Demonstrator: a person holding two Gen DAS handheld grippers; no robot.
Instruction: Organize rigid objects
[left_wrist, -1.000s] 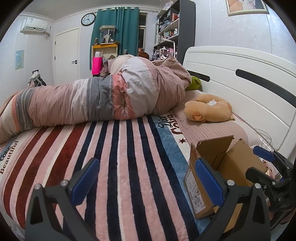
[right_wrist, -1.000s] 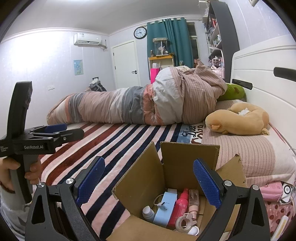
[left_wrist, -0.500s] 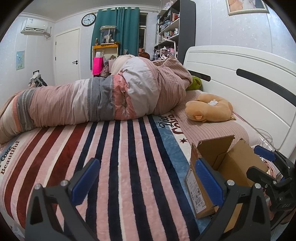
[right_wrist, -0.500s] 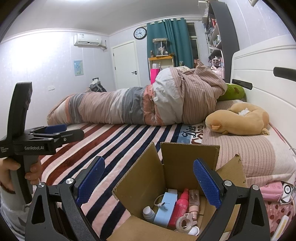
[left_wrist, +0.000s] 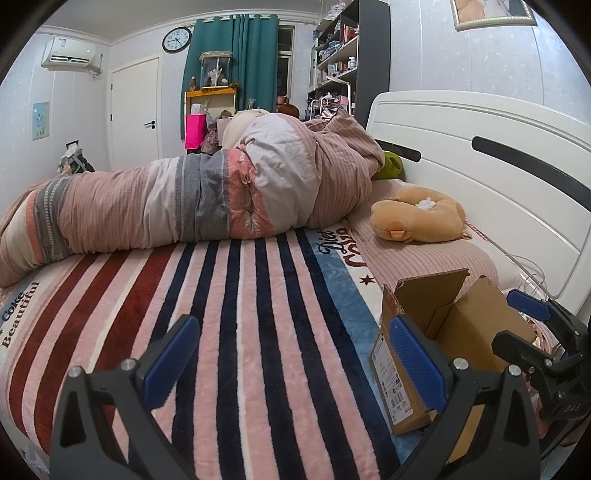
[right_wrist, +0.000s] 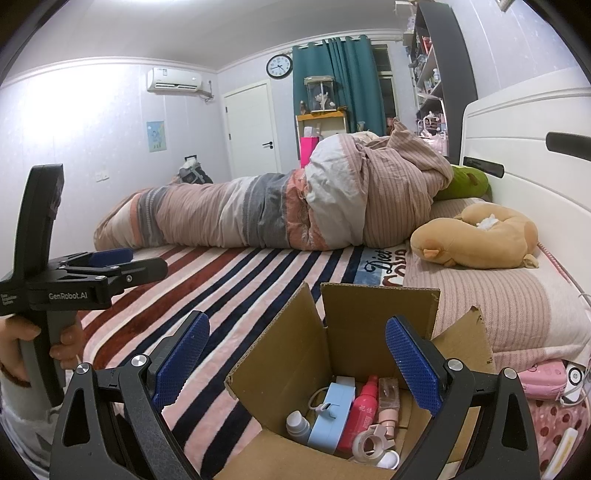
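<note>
With both grippers' jaws spread and empty, we lower the right gripper (right_wrist: 297, 354) straight into the box (right_wrist: 291, 350) at 6 o'clock — pinching the red bottle (right_wrist: 364, 410) mid-body, clear of the flaps.

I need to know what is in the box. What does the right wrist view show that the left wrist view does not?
Only the right wrist view looks into the cardboard box: a red bottle, a light blue case, a tape roll and a white bottle, plus the hand holding the left tool.

Only the left wrist view shows the box's label and the right tool beside it.

Both show the striped blanket, rolled quilt and tan plush toy.
</note>
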